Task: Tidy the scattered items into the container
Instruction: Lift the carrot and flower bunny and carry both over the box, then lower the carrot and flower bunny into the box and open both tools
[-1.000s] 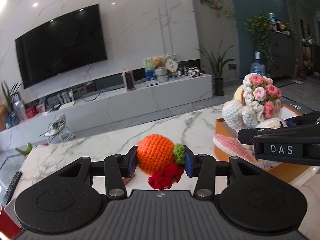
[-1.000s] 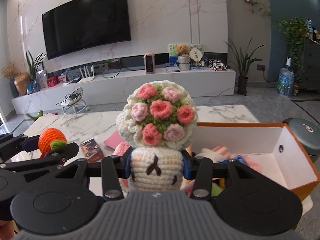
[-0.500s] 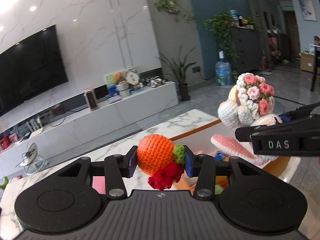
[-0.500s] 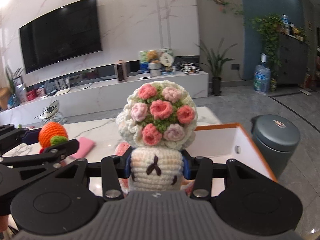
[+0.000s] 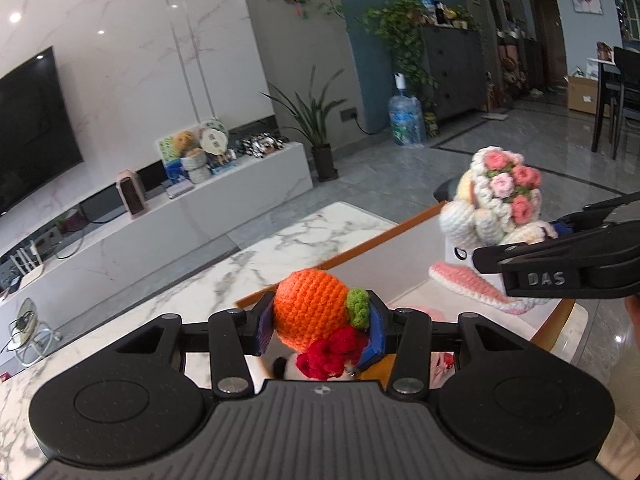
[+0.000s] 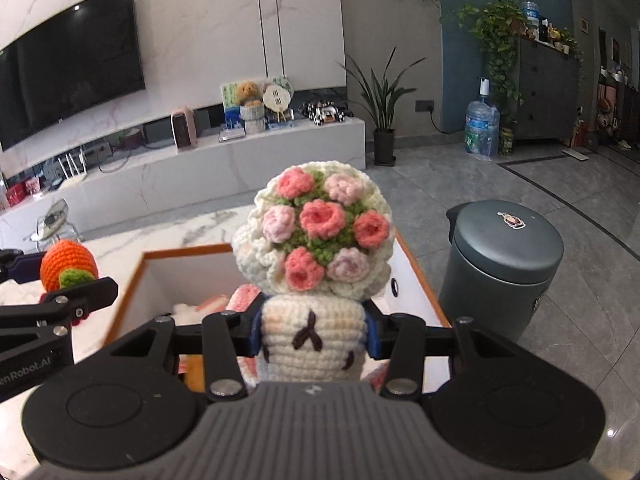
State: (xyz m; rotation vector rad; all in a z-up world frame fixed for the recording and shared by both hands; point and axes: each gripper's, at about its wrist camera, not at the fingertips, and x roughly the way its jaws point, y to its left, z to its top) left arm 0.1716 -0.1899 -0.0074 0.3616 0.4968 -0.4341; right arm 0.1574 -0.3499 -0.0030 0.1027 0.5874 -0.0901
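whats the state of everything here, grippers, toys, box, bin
left gripper: shut on the orange crochet toy
right gripper: shut on the crochet bunny doll
orange crochet toy: held in the air at the box's edge
crochet bunny doll: held upright over the box, flower bouquet on top
orange-rimmed box: open, some soft toys inside
grey bin: lid closed, on the floor beside the box

Orange toy point(image 5: 309, 312) and bouquet doll point(image 6: 314, 264): crocheted yarn, knobbly, matt. Table point(image 5: 280, 248): polished, marble-look, glossy. Box point(image 6: 416, 276): orange edge, smooth white walls, probably card. Fingers point(image 5: 264, 322): matt black plastic with blue pads. Bin point(image 6: 502, 268): satin grey.
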